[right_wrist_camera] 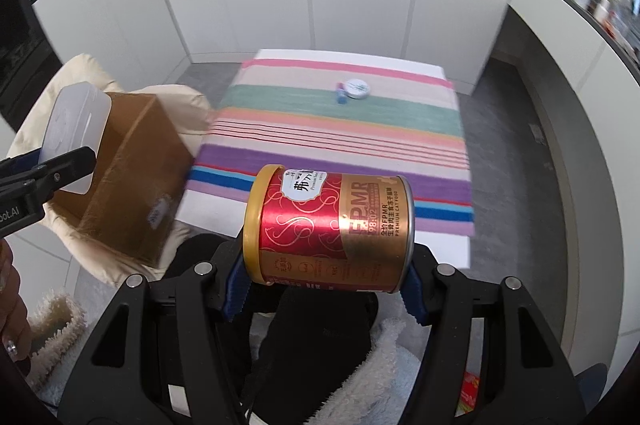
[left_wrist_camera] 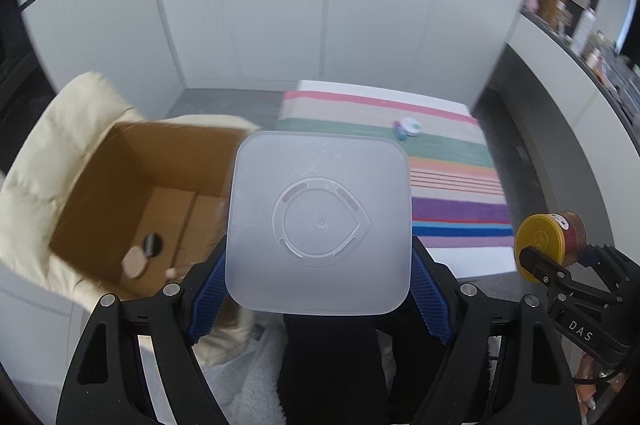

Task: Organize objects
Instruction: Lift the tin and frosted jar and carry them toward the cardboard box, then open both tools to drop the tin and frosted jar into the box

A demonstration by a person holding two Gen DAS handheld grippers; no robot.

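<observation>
- Left wrist view is filled mostly by the frosted plastic container [left_wrist_camera: 319,223], base turned to the lens; the left gripper [left_wrist_camera: 319,289] is clamped on its two sides, and only the blue pads [left_wrist_camera: 432,299] peek out behind it. What the container holds, if anything, cannot be made out.
- Behind it sits the striped cloth [left_wrist_camera: 452,181] on a white table [left_wrist_camera: 472,265]; the container hides most of the cloth's near-left part.
- To the left a cardboard box [left_wrist_camera: 132,193] lies open on a cream padded jacket [left_wrist_camera: 48,161], blurred. Two round things at its bottom [left_wrist_camera: 142,253] are too smeared to name.
- From the right wrist view the box [right_wrist_camera: 132,177] shows only its outer wall, the container [right_wrist_camera: 76,129] in front of its upper left corner, off the cloth.
- The right gripper [right_wrist_camera: 324,279] is closed on a red and gold cat food can [right_wrist_camera: 328,229], held sideways above the near edge of the cloth [right_wrist_camera: 340,129], yellow lid to the left. The can's underside and the fingertips are hidden.
- The can [left_wrist_camera: 550,245] also shows at the right edge of the left view, lid toward the lens.
- Far back on the green stripe, a small white round tin [right_wrist_camera: 358,89] touches a small blue item [right_wrist_camera: 341,96], too tiny to identify.
</observation>
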